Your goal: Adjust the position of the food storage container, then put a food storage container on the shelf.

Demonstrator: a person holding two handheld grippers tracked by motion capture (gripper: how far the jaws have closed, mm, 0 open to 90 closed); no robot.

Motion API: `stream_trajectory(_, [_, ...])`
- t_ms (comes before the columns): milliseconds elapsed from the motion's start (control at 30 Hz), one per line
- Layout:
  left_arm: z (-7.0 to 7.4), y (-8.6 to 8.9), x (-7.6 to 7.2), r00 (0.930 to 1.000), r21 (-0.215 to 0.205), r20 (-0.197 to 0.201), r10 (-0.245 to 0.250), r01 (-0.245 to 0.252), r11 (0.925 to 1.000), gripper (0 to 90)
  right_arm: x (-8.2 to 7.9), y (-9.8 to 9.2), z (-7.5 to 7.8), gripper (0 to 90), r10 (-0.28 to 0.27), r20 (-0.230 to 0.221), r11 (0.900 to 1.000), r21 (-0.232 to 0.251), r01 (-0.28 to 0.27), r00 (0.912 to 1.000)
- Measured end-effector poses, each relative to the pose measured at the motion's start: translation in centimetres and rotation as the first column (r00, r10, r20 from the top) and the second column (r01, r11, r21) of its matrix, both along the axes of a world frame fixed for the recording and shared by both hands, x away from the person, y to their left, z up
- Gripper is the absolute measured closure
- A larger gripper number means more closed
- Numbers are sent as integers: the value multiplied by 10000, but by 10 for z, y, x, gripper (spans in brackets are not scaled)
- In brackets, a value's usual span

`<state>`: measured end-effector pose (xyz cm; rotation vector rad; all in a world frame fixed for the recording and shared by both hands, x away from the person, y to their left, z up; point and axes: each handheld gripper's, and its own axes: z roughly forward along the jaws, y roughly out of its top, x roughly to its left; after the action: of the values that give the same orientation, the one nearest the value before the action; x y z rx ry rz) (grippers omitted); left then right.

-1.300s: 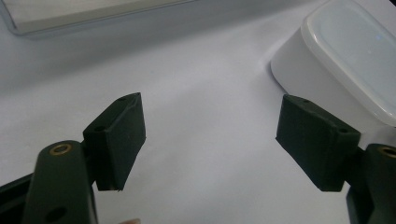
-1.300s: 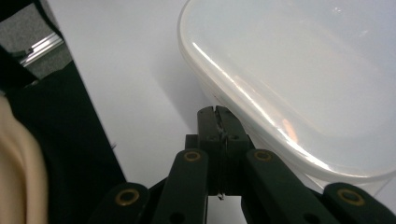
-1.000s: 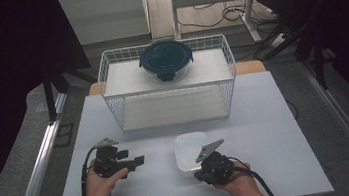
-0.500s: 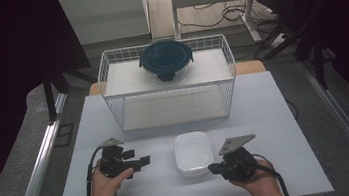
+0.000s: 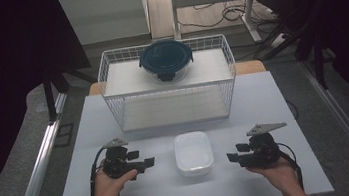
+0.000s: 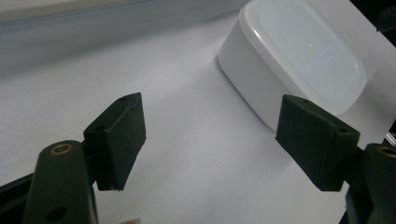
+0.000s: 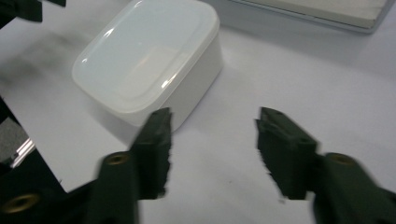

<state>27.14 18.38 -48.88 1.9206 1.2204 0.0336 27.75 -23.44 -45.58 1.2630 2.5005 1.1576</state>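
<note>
**Lidded white box between two released grippers**

Grippers sit nearest the table's front edge, one in each hand, and both are released with nothing between their jaws. The left gripper (image 5: 146, 163) rests on the white table (image 5: 273, 101) to the left of a white container (image 5: 194, 152); in the left gripper view its black pads (image 6: 119, 140) stand wide apart, and the container (image 6: 294, 58) lies just beyond them, to the right. The right gripper (image 5: 233, 157) sits to the container's right, well apart from it, jaws pointing toward it; in the right gripper view the gripper (image 7: 212, 149) is spread, with the container (image 7: 149, 58) ahead and to the left.

The container is a rounded rectangular box with a translucent white lid on; what is inside cannot be told. No writing or label can be read on it.

Farther back stands a white wire basket (image 5: 110, 83) with a shelf level across its top. On that shelf rests a round clear bowl with a dark blue lid (image 5: 165, 59), clips down. Its contents cannot be made out.
</note>
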Motion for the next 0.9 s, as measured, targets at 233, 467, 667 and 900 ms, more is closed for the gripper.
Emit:
stream_trajectory(233, [0, -2, -1, 10000, -76, -14, -69, 69, 9999, 235, 3, 2, -8, 274, -370, -175, 9989, 273, 375, 9992])
stream_trajectory(467, [2, -8, -3, 9998, -106, -3, -214, 214, 9997, 234, 6, -3, -14, 241, -615, -467, 9951, 740, 649, 9970])
stream_trajectory(667, [20, -12, 3, 9997, -272, 167, -160, 165, 9995, 234, 14, -1, -1, 261, -676, -430, 9919, 1049, 718, 9968])
stream_trajectory(900, [29, -18, 16, 9989, -652, -397, 248, -273, 9975, 233, 31, 7, 3, 277, -783, -688, 9913, 1005, 850, 9946])
